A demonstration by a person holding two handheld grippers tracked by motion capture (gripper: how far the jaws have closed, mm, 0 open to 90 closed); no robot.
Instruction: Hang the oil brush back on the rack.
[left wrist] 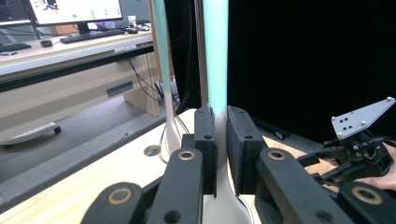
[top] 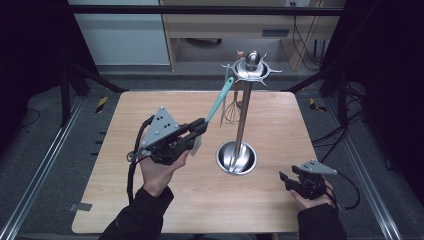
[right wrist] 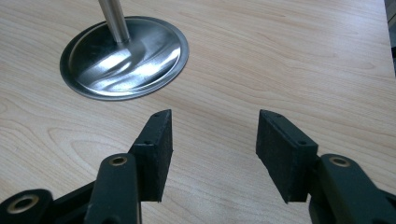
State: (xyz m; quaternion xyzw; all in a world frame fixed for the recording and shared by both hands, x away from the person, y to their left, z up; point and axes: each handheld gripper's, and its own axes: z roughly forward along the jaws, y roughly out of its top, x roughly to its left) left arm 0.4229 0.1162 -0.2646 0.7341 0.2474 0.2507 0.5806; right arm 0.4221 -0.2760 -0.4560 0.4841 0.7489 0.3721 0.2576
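- Your left tool is clamping a teal-handled utensil, centre-left of the high view; the handle is slanting up-right twd the rack's top ring.
- Utensil rack is standing at frame centre on the wooden surface, w/ a whisk hanging behind the pole.
- Your right tool, lower right, is resting w/ jaws apart, gripping nothing.
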